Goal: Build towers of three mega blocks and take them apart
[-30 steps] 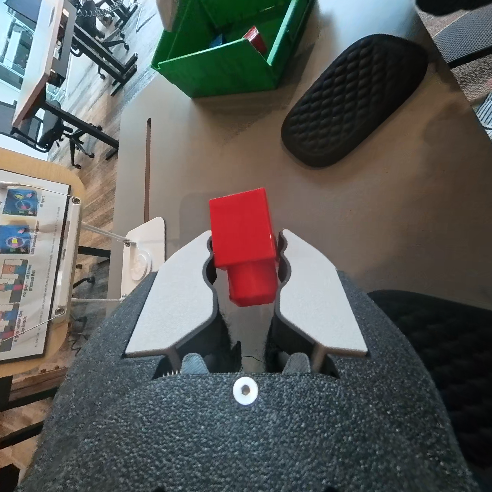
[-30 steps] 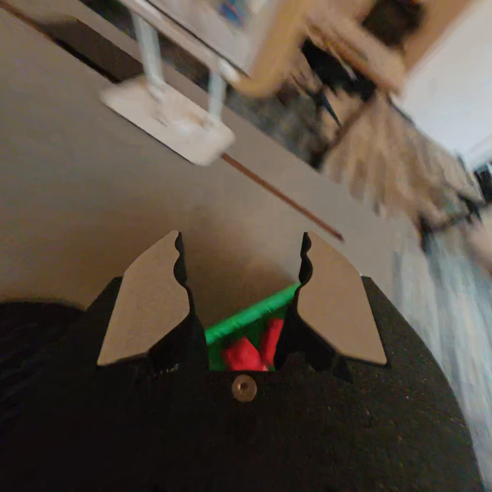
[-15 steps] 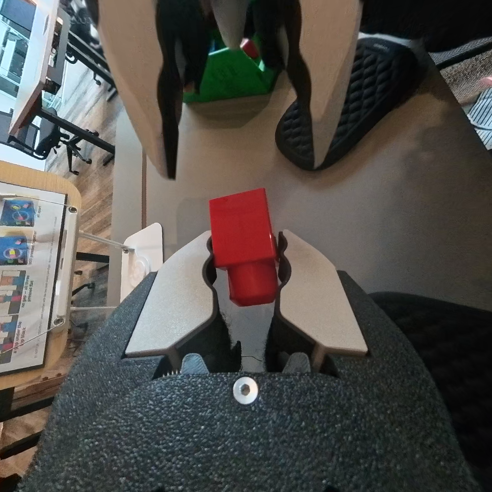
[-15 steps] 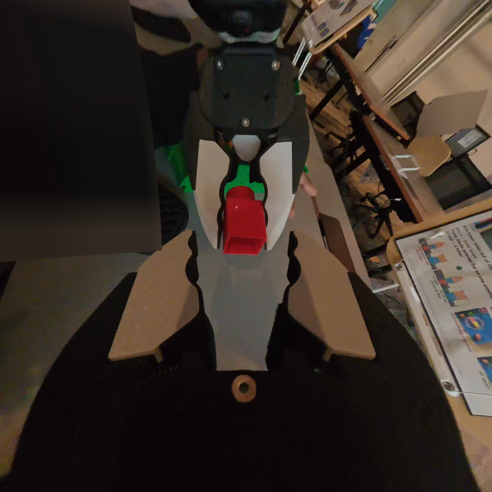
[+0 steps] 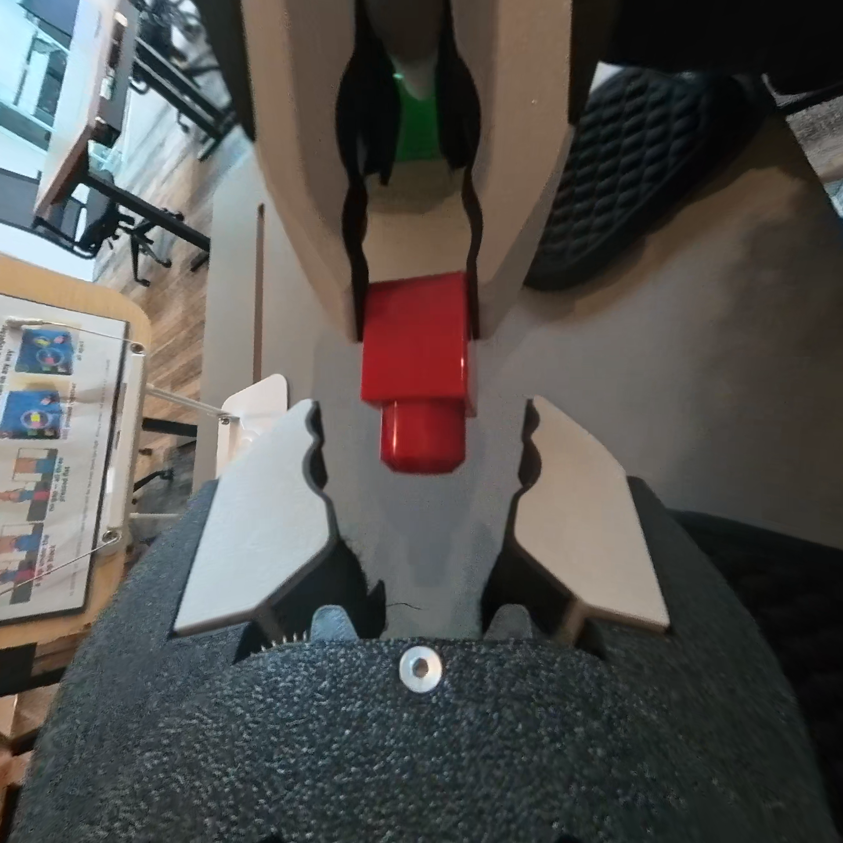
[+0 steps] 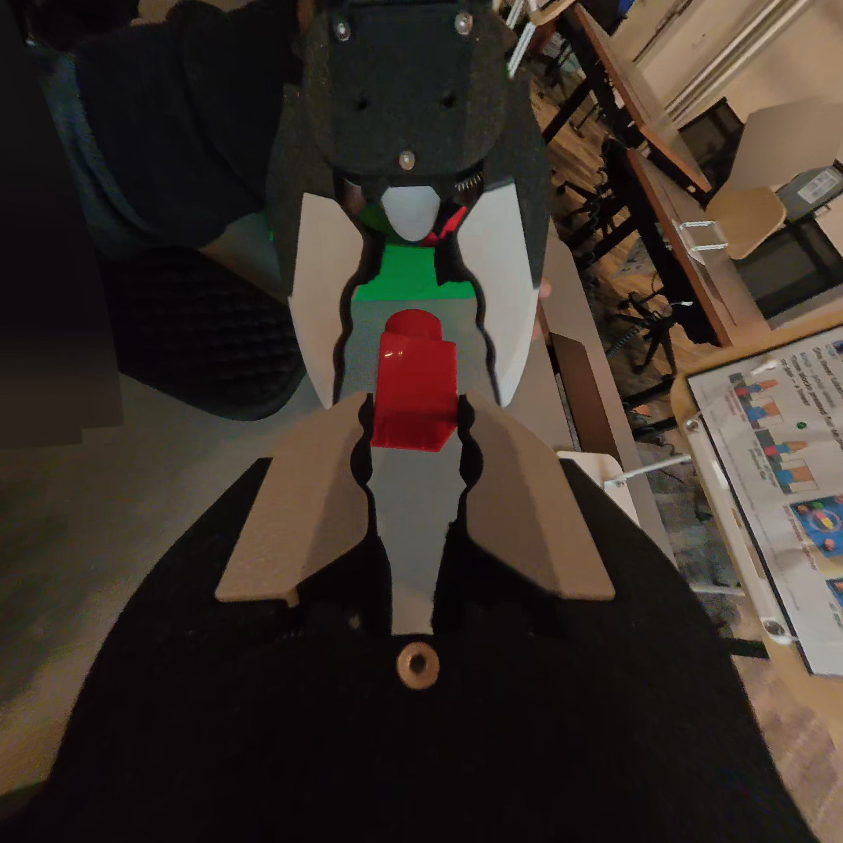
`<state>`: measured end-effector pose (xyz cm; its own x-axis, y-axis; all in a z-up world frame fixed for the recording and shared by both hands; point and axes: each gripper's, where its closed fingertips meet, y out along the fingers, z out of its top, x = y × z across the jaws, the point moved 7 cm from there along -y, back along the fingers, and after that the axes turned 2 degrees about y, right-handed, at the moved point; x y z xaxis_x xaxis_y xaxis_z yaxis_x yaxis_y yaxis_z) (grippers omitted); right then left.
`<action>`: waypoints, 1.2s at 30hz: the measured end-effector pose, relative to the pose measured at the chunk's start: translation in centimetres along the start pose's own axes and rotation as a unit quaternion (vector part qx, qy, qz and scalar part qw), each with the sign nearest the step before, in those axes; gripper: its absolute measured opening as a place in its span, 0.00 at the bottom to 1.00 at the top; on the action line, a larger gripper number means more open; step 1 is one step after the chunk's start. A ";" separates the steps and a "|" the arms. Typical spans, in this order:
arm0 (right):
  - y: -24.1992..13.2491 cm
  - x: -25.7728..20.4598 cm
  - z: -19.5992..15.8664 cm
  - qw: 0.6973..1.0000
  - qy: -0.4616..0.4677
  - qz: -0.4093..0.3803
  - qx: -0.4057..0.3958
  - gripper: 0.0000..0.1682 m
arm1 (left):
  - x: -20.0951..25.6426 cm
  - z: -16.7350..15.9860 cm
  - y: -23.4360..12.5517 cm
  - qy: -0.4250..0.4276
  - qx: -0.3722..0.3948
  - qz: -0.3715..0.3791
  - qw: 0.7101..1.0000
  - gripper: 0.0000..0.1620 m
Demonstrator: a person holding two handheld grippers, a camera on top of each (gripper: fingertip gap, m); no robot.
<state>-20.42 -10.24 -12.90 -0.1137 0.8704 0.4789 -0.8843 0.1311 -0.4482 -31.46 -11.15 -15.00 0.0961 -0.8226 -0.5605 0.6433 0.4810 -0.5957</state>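
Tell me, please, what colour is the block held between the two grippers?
Red, glossy and plain. The block shows best in the right wrist view, clamped by the right gripper.

A grey tabletop [image 5: 638, 410] holds a black bumpy pad [image 5: 638, 159] and a small white stand [image 5: 255, 401], a picture board [image 5: 50, 456] sits on a light wood table beside it, and farther off are dark table legs [image 5: 150, 214] on a wood floor [image 5: 169, 150].
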 end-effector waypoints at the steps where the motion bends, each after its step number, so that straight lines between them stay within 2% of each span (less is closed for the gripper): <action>1: -0.4 0.2 -0.1 1.000 0.004 -0.009 0.001 0.21 | -0.3 0.0 -0.1 -0.007 0.009 0.010 1.000 0.57; 5: -2.8 1.3 -1.2 0.998 0.033 -0.058 -0.005 0.21 | -2.0 0.6 -1.3 -0.041 0.081 0.083 0.992 0.80; 8: -5.6 2.6 -2.9 0.991 0.062 -0.119 -0.026 0.21 | -3.3 1.1 -2.6 -0.069 0.136 0.137 0.979 0.88; 11: -9.5 4.3 -5.5 0.971 0.104 -0.202 -0.067 0.21 | -4.0 1.3 -3.9 -0.079 0.174 0.168 0.967 0.87; 14: -14.2 5.9 -9.1 0.932 0.158 -0.298 -0.130 0.21 | -4.1 1.3 -4.8 -0.083 0.192 0.181 0.961 0.86; 19: -22.4 7.9 -16.8 0.826 0.274 -0.433 -0.234 0.21 | -4.6 1.3 -5.6 -0.099 0.211 0.202 0.951 0.83; 22: -25.5 8.1 -21.8 0.760 0.338 -0.477 -0.285 0.21 | -5.1 1.1 -5.9 -0.124 0.218 0.214 0.944 0.83; 24: -26.7 8.2 -24.7 0.725 0.365 -0.495 -0.311 0.21 | -5.5 0.9 -6.2 -0.144 0.217 0.228 0.938 0.83; 27: -27.3 8.4 -28.5 0.690 0.399 -0.500 -0.339 0.21 | -6.1 0.4 -6.7 -0.174 0.221 0.249 0.927 0.83; 32: -27.4 8.6 -33.2 0.653 0.433 -0.497 -0.373 0.21 | -7.0 -0.4 -7.8 -0.226 0.228 0.285 0.903 0.80; 36: -27.4 8.6 -35.9 0.630 0.452 -0.490 -0.399 0.21 | -7.1 -1.0 -8.4 -0.245 0.229 0.292 0.896 0.79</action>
<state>19.07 10.68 -23.61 0.9323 0.0545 0.3575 0.2203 0.6986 -0.6808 -38.34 -9.03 -6.55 0.7677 -0.5592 -0.3129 0.6075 0.7904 0.0781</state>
